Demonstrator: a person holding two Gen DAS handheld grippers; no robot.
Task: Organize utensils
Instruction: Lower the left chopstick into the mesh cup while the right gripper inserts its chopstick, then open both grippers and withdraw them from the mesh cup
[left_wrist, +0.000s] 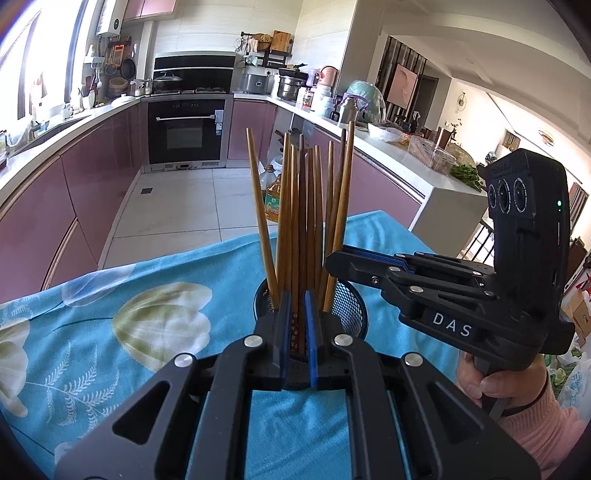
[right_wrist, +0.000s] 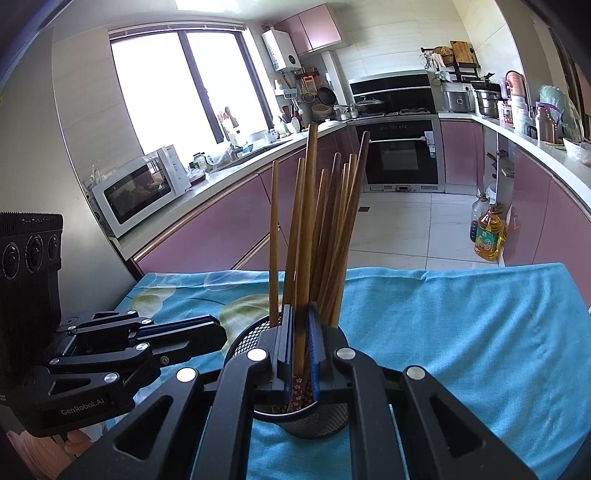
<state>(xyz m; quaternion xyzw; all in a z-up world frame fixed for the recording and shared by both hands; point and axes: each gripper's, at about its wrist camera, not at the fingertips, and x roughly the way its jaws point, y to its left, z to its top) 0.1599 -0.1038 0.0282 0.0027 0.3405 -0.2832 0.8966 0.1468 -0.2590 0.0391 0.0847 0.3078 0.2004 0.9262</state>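
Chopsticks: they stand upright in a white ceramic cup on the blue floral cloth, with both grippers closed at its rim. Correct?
Not quite. The chopsticks stand in a black wire-mesh holder, not a white ceramic cup; both wrist views show it. The blue floral cloth and the closed left gripper and right gripper are as stated.

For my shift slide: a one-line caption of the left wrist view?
Left gripper shut on a dark chopstick standing in the mesh holder, right gripper alongside.
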